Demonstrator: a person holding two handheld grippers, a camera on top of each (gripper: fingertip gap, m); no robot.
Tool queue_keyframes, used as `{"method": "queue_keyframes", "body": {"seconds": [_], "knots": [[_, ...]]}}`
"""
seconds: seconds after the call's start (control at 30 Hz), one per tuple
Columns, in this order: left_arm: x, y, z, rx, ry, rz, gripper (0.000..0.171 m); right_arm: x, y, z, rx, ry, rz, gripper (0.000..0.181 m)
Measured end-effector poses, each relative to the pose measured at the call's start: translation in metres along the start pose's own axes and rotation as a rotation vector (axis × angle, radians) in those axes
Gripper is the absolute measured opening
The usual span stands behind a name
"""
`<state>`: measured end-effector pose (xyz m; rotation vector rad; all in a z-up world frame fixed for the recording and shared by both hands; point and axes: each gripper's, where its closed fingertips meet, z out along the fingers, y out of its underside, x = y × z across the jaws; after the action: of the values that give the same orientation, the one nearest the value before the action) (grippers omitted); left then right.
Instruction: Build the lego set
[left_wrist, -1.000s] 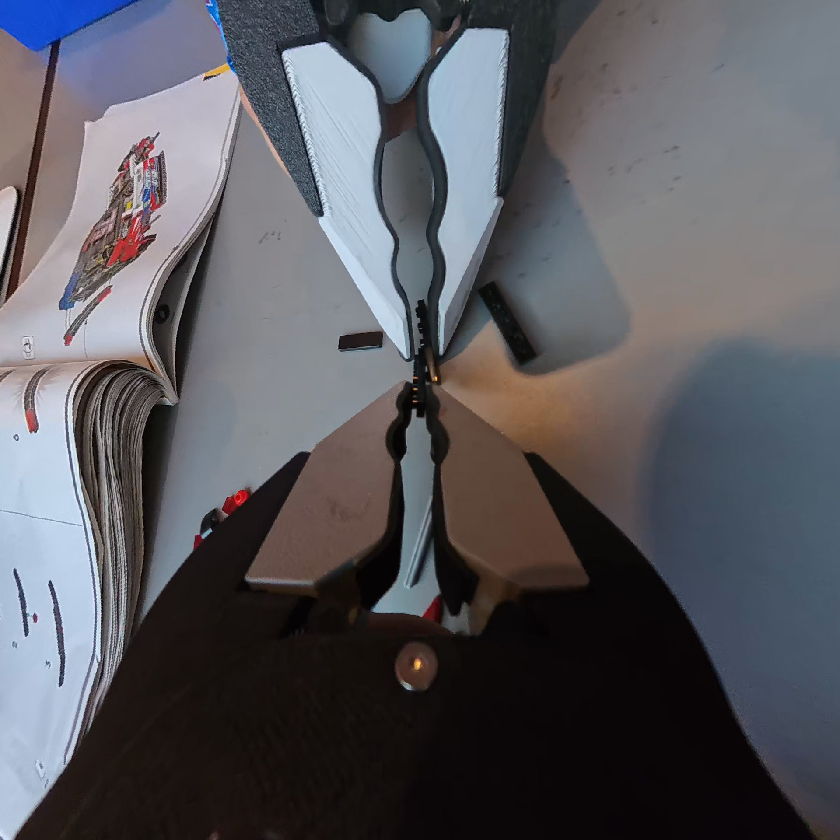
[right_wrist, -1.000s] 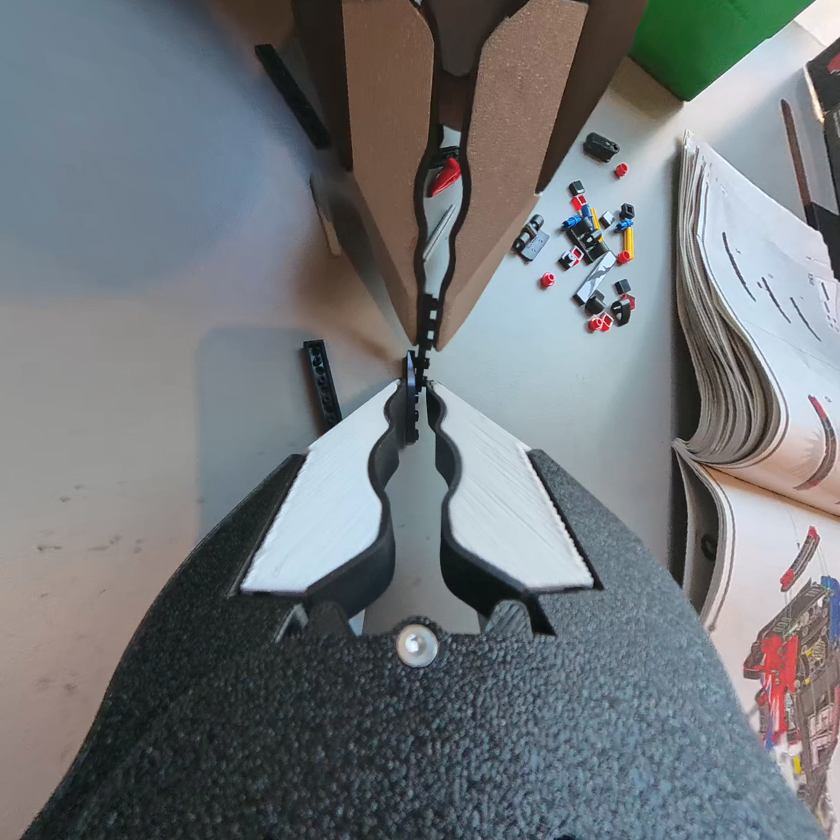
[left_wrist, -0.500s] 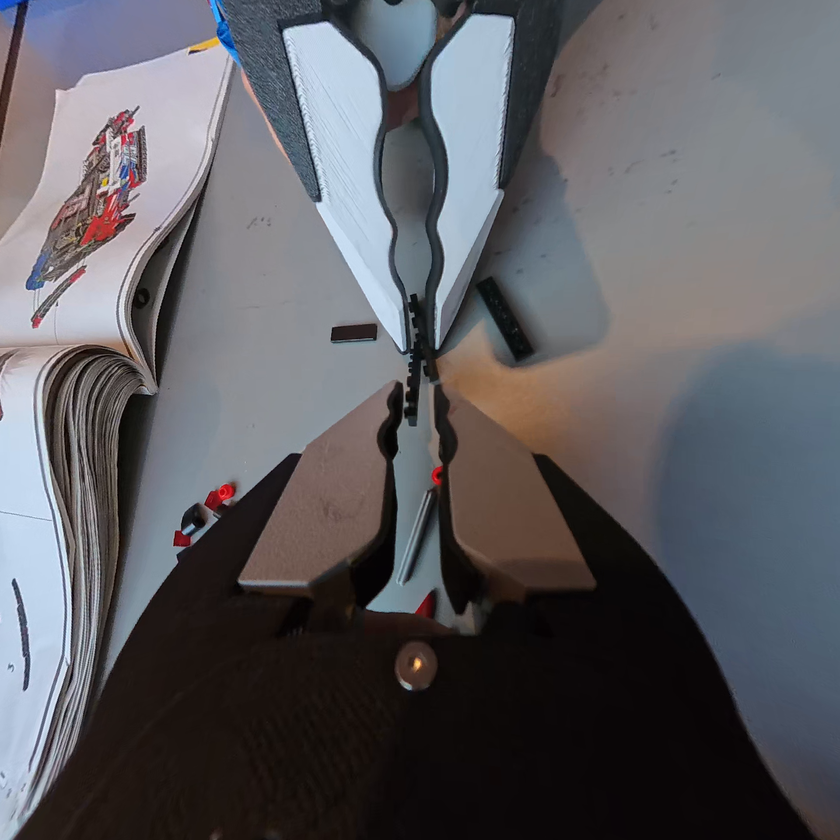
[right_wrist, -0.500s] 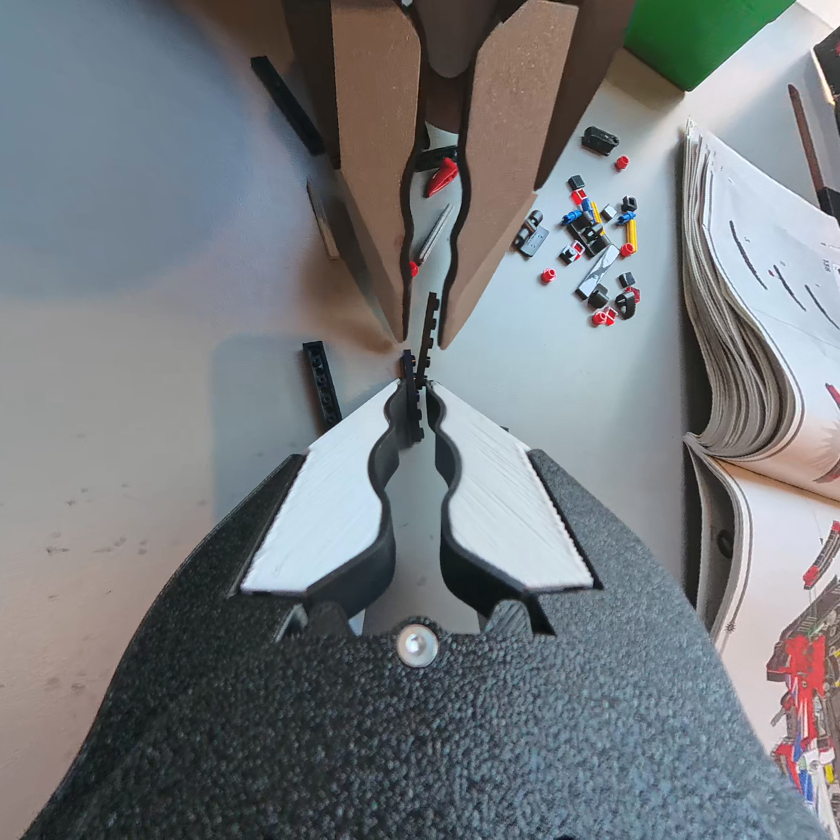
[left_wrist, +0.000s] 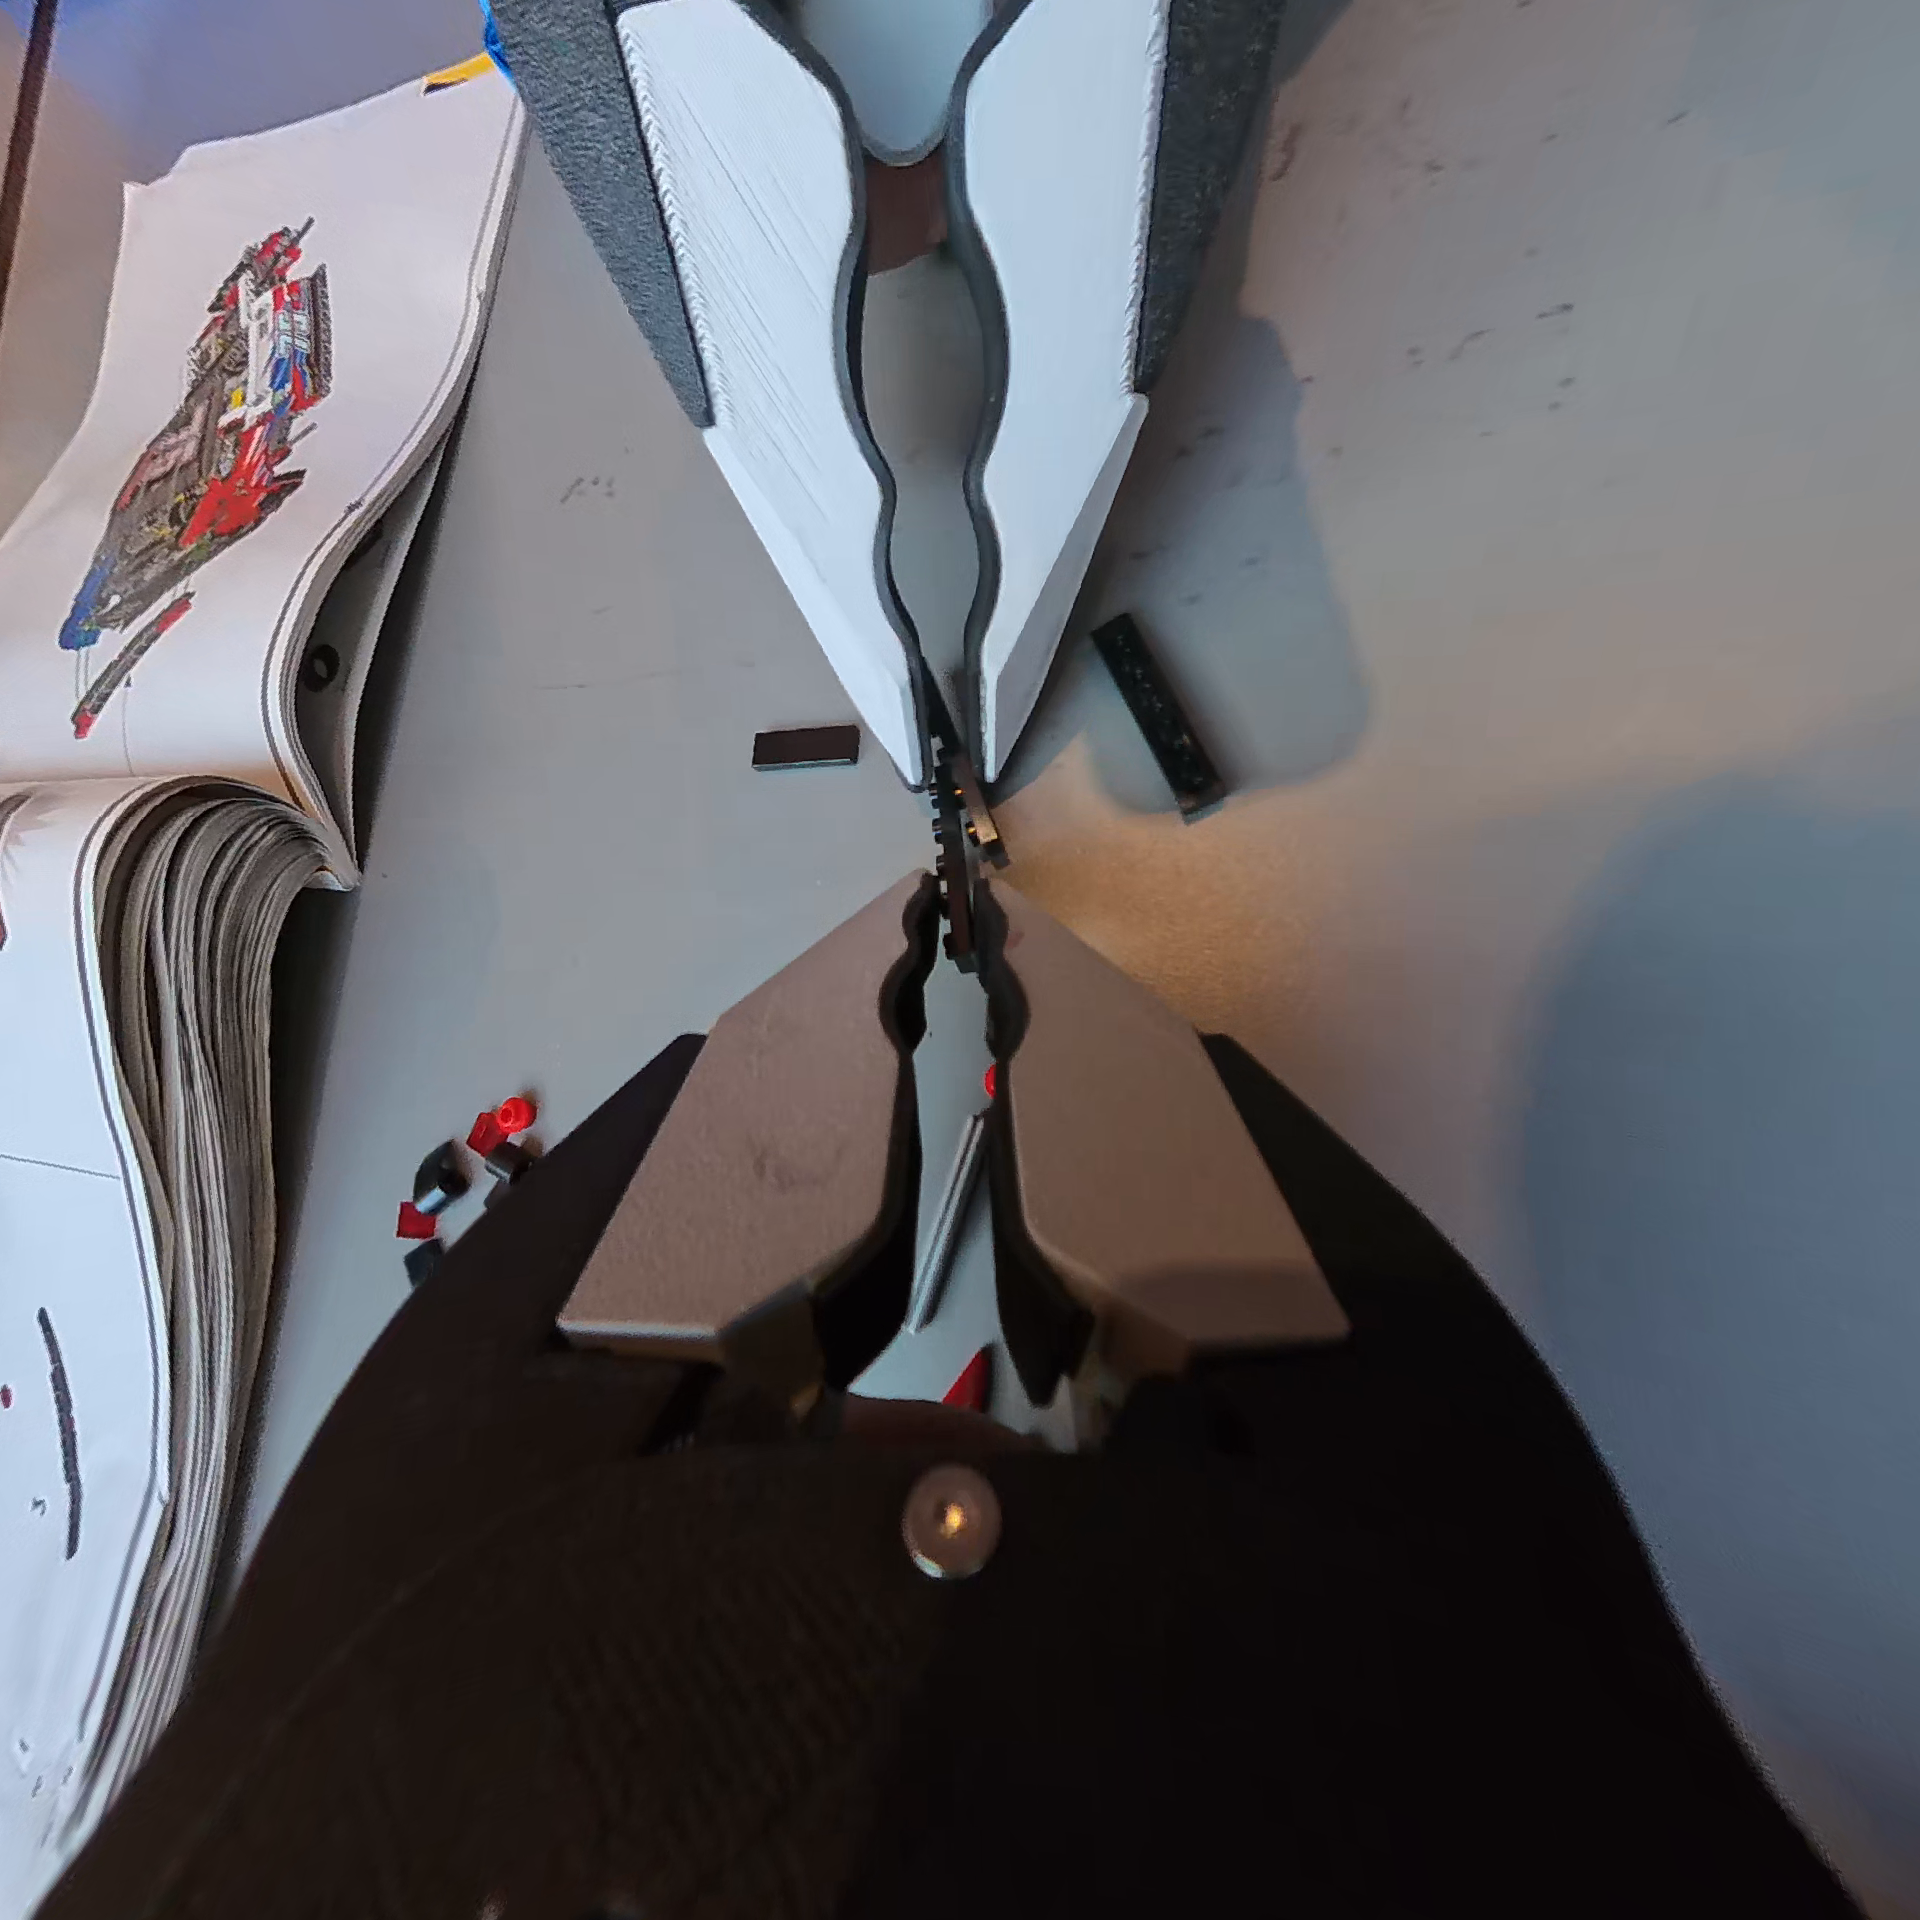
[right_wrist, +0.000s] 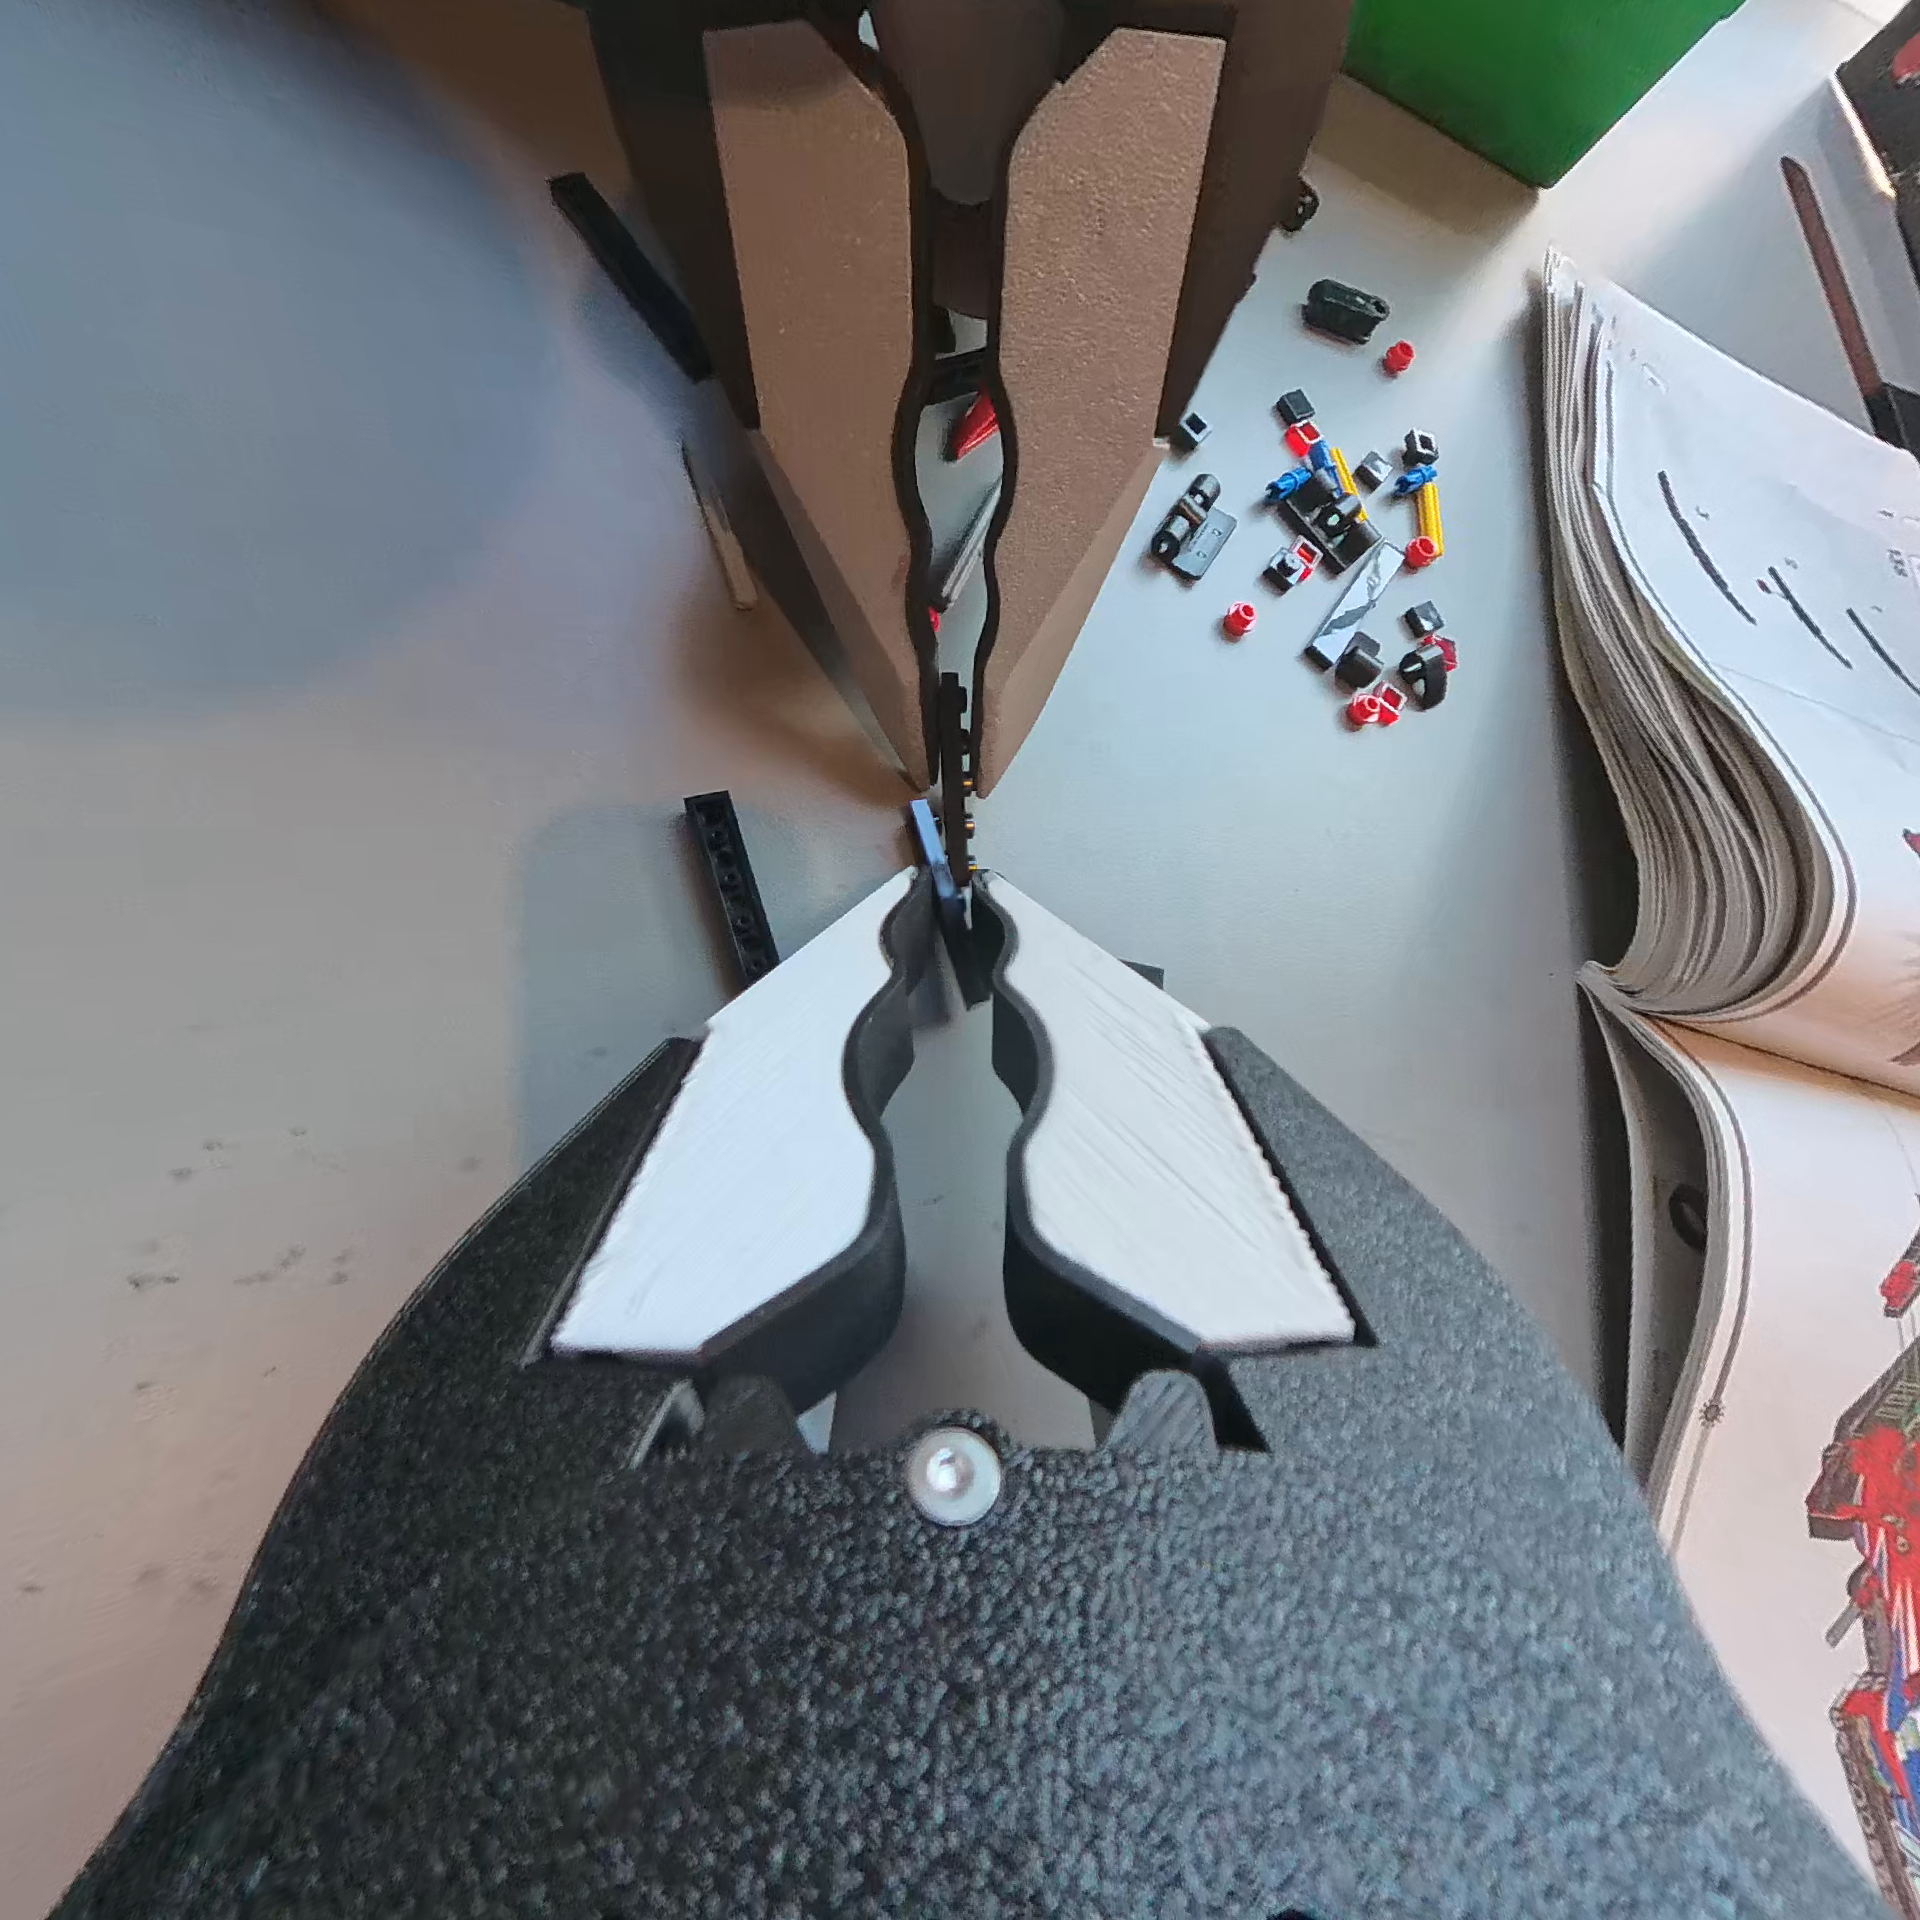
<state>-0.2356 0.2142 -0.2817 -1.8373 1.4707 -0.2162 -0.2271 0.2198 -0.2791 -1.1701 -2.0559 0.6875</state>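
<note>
While our left gripper (left_wrist: 956, 914) clamps a black studded plate (left_wrist: 954, 831), our right gripper (right_wrist: 951, 883) clamps a second black plate (right_wrist: 948, 883) against it, tip to tip. Both plates meet above the grey table (right_wrist: 312, 935), left of the open instruction booklet (right_wrist: 1714, 727).

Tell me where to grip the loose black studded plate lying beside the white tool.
Grip the black studded plate across its narrow width, at mid-length, coming straight down. It lies flat on the table, long and thin, so only its two long edges offer opposing faces. It lies partly under the right tool, so that likely must move first.
</note>
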Motion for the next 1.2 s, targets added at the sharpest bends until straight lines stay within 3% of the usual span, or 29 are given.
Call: {"method": "queue_keyframes", "body": {"seconds": [0.43,1.2], "knots": [[-0.0002,-0.0061,0.0028,0.005,-0.009,0.001,0.014,0.0039,-0.0007,-0.0006,0.007,0.018,0.024,0.005],[-0.0041,-0.0052,0.006,0.018,-0.024,-0.03,0.005,0.0033,0.0031,-0.0013,-0.027,0.046,0.041,0.006]]}}
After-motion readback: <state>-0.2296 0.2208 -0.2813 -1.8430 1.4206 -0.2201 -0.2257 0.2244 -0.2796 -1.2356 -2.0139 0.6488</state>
